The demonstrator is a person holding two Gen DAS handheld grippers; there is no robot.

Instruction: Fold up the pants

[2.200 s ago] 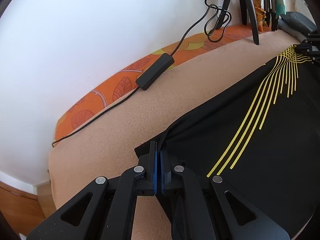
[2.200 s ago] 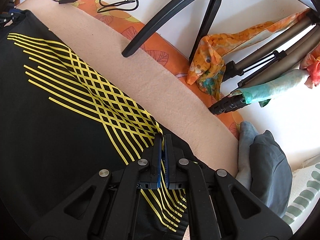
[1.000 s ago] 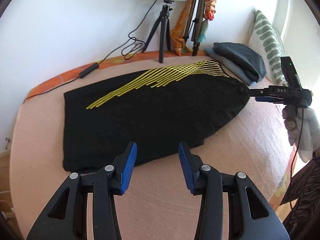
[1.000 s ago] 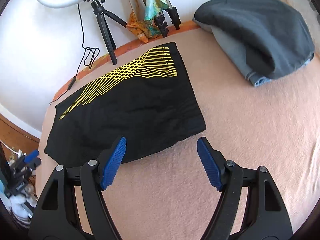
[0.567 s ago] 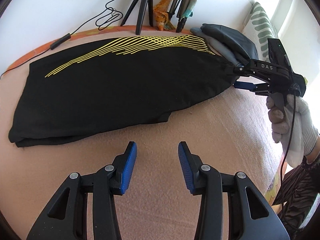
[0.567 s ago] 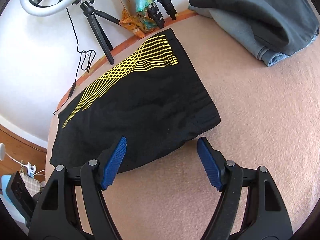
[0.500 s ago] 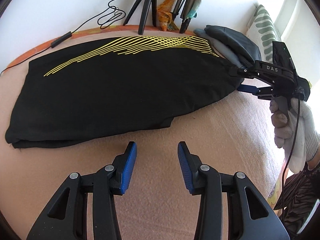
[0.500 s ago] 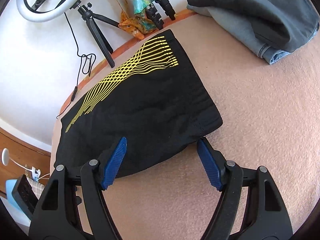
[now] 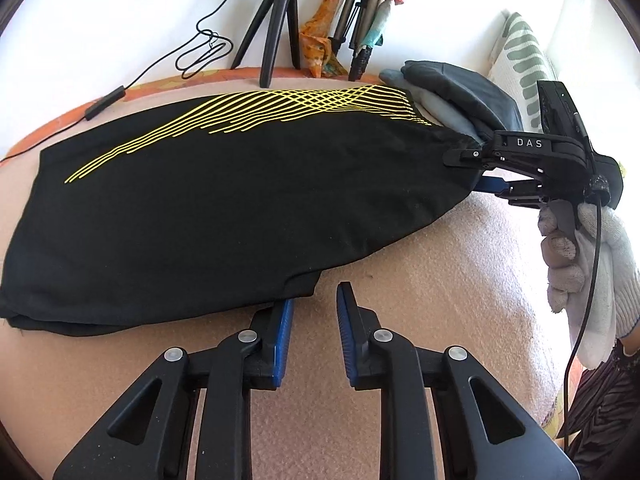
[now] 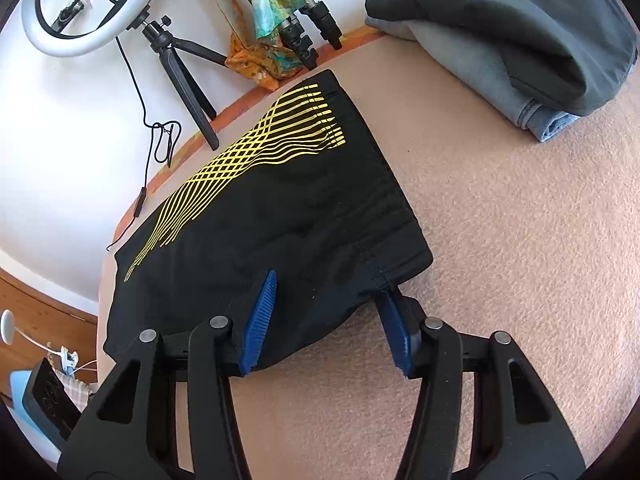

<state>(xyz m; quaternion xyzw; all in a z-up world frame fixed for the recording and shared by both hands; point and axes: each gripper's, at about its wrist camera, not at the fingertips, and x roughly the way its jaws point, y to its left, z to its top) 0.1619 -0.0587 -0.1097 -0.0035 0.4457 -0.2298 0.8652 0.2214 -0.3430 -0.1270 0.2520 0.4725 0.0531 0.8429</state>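
While both jaws close, right gripper (image 10: 326,312) straddles pants (image 10: 280,208) corner, left gripper (image 9: 314,316) holds nothing

Far ahead of the jaws, a ring light (image 10: 86,8) on a black tripod (image 10: 188,76) stands by the white wall. Right of it lean folded stands wrapped in coloured scarves (image 10: 266,30). Ahead to the right lies a dark grey folded garment (image 10: 516,28) on the peach blanket (image 10: 520,240).
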